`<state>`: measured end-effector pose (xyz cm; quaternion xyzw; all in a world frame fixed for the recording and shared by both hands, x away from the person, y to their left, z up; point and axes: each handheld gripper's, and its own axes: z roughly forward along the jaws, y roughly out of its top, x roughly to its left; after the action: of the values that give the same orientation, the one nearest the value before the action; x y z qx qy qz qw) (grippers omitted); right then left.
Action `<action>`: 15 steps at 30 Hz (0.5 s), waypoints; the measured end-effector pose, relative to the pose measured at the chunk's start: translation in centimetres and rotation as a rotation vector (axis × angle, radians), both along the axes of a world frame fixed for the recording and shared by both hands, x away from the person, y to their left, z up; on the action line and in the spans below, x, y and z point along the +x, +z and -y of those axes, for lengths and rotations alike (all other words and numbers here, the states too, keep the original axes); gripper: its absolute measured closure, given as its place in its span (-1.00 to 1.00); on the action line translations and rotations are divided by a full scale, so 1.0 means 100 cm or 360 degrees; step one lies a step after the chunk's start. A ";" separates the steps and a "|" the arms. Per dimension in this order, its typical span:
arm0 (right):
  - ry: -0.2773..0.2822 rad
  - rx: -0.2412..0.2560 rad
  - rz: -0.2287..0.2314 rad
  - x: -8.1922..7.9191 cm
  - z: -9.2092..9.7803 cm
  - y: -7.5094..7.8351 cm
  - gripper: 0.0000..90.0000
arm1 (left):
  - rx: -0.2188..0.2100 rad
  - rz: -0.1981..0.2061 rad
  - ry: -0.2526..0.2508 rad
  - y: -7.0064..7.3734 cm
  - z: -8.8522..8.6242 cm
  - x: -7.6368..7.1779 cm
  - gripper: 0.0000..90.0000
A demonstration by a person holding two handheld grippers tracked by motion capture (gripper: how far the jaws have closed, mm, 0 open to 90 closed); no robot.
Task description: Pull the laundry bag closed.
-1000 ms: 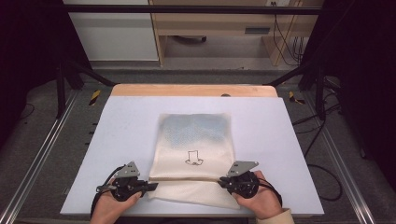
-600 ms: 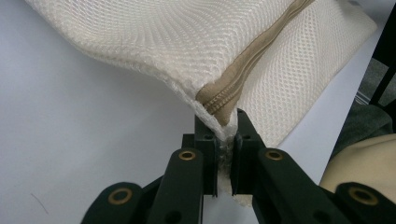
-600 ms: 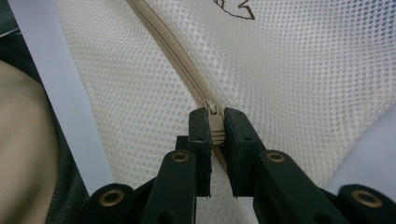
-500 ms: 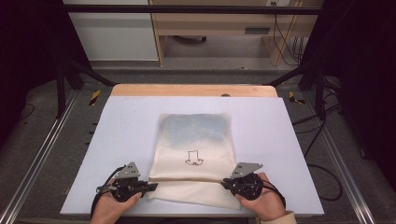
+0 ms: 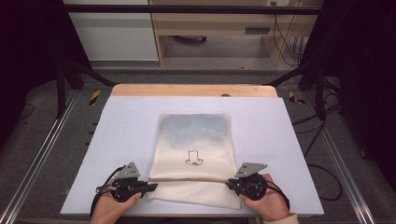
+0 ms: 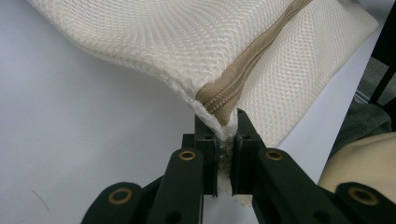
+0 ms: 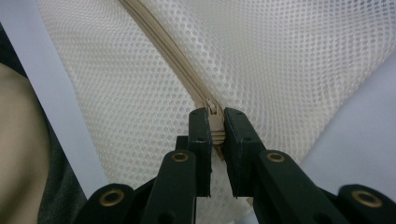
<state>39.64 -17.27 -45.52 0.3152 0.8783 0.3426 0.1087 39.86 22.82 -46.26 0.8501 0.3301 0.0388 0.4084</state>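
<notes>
From the high view, you hold the left tongs [image 5: 150,186] at the near left side of a cream mesh laundry bag [image 5: 196,154]. Your right tongs [image 5: 229,184] are at its near right side. Your left hand [image 5: 114,203] and right hand [image 5: 264,200] sit at the near edge of the white worktop [image 5: 126,126]. The bag lies flat between the two tongs and reaches away from them, toward the far side. A small black drawing [image 5: 194,157] is on the bag, just past the tongs and midway between them. A fold line runs across the bag from one tongs to the other.

In the left gripper view, your left tongs [image 6: 224,135] are pinched nearly closed on the edge of the bag [image 6: 187,42], right where the tan zipper [image 6: 252,58] ends. The zipper runs up and away from the tongs to the right. The bag is lifted a little off the worktop [image 6: 84,126] just past the tongs.

In the right gripper view, your right tongs [image 7: 215,122] are squeezed tight on the zipper [image 7: 177,60] of the bag [image 7: 289,60]. The zipper runs from between the jaws up and to the left. Mesh spreads out on both sides of it. The worktop [image 7: 355,140] shows to the right of the tongs.
</notes>
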 end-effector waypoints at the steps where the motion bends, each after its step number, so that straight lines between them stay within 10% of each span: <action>1: -0.0014 0.0004 -0.0003 -0.001 0.000 0.000 0.82 | 0.0001 0.0000 0.0000 0.000 0.000 0.000 0.86; 15: -0.0083 0.0004 -0.0037 -0.004 0.014 -0.003 0.82 | -0.0002 -0.0011 -0.0002 0.000 0.000 0.000 0.86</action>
<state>39.26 -18.67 -45.79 0.3421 0.8706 0.3371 0.1069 39.86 22.85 -46.26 0.8502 0.3311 0.0354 0.4077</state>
